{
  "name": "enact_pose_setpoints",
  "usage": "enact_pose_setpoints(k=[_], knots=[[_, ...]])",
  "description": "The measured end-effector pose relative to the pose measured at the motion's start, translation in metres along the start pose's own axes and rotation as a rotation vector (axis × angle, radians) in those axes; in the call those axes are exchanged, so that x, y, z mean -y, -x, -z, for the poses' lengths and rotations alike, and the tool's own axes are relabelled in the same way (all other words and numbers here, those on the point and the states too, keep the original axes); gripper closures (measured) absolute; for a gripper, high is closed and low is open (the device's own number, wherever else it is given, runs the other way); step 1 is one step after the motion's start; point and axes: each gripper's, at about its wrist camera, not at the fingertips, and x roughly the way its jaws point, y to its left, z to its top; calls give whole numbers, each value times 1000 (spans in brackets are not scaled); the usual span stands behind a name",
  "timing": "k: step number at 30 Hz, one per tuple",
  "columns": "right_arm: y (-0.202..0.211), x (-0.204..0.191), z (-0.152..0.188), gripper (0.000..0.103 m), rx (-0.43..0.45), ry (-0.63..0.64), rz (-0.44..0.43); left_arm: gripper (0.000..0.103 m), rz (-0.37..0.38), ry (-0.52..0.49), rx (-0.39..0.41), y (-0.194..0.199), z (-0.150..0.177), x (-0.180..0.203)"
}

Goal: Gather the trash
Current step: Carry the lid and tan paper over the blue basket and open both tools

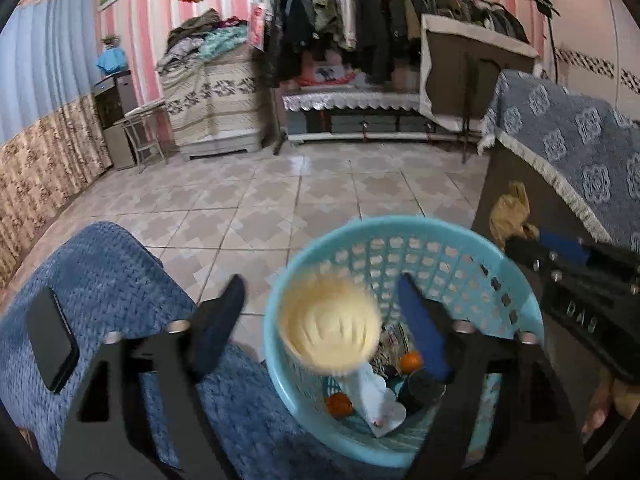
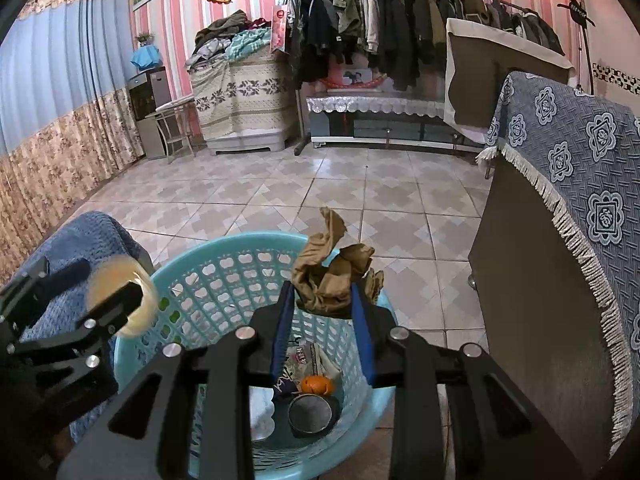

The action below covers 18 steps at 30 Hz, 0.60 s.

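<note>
A turquoise plastic basket (image 1: 440, 229) (image 2: 224, 245) stands on the tiled floor below both grippers. In it lie two oranges (image 1: 410, 362), white paper (image 1: 378, 400) and a dark round tin (image 2: 310, 414). My left gripper (image 1: 322, 284) (image 2: 103, 284) is open over the basket's near-left rim. A blurred cream paper cup (image 1: 330, 326) (image 2: 120, 300) sits loose between its fingers, touching neither pad. My right gripper (image 2: 322, 292) is shut on a crumpled brown paper wad (image 2: 332, 272) (image 1: 512, 212) above the basket's far-right rim.
A blue textured cushion (image 1: 112, 272) lies left of the basket with a black phone (image 1: 52, 340) on it. A dark cabinet (image 2: 536, 300) draped with a blue patterned cloth (image 2: 592, 168) stands close on the right. Tiled floor (image 2: 320, 192) stretches ahead to a clothes rack (image 2: 400, 20).
</note>
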Motion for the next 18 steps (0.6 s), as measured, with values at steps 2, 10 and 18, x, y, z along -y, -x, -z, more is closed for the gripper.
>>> enact_pose_setpoints(k=[2, 10, 18], knots=[[-1, -2, 0, 74, -1, 6, -5, 18, -9, 4, 4, 2, -2, -3], [0, -12, 3, 74, 4, 16, -24, 12, -133, 77, 24, 22, -9, -43], [2, -25, 3, 73, 25, 17, -25, 9, -235, 190, 63, 54, -4, -95]])
